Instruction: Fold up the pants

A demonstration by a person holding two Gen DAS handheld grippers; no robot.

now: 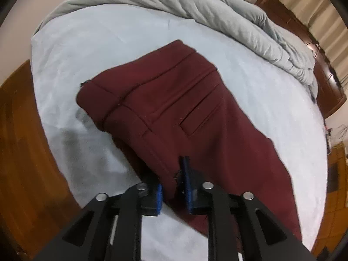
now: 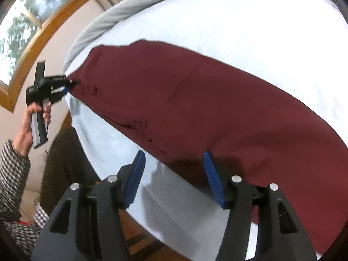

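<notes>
Your left gripper pinches the near edge of the maroon pants, anchoring them flat on the bed. Your right gripper hovers with jaws spread near the leg edge, gripping nothing, probably ready to take hold for the fold.

We are in a home bedroom: a bed, rumpled grey duvet, wooden headboard, curtains, window.
</notes>
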